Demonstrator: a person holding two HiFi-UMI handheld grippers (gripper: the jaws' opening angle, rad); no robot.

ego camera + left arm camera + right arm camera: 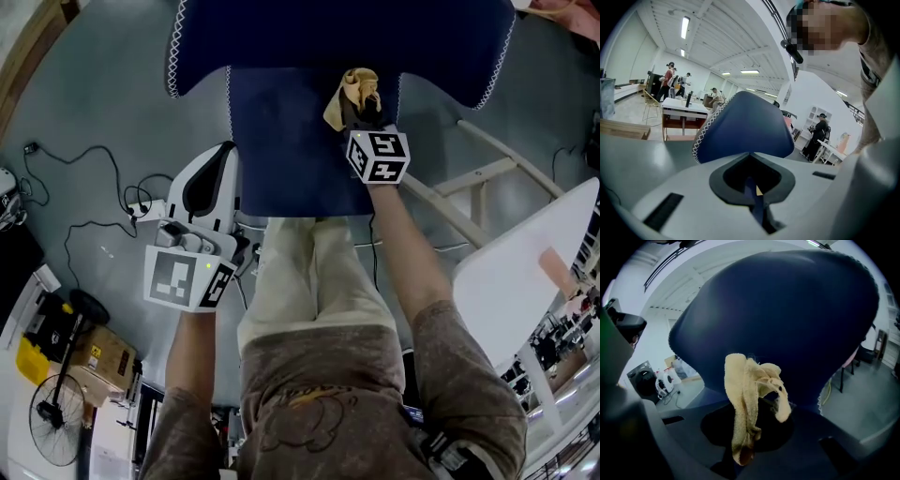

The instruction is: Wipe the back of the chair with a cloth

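A dark blue chair with white edge stitching fills the top of the head view, its back [337,33] above the seat [291,150]. My right gripper [362,111] is shut on a crumpled yellow cloth [350,92], held against the chair where the seat meets the back. In the right gripper view the cloth [745,399] hangs from the dark jaws in front of the blue back [787,310]. The white left gripper [217,159] hangs beside the seat's left edge, shut and holding nothing. The chair [745,124] rises beyond its closed jaws in the left gripper view.
A white table [525,281] and white frame bars [478,178] stand to the right. Cables [94,178] trail over the grey floor at left, near a cardboard box [98,356] and a fan [56,422]. People [670,79] stand by a far table [682,110].
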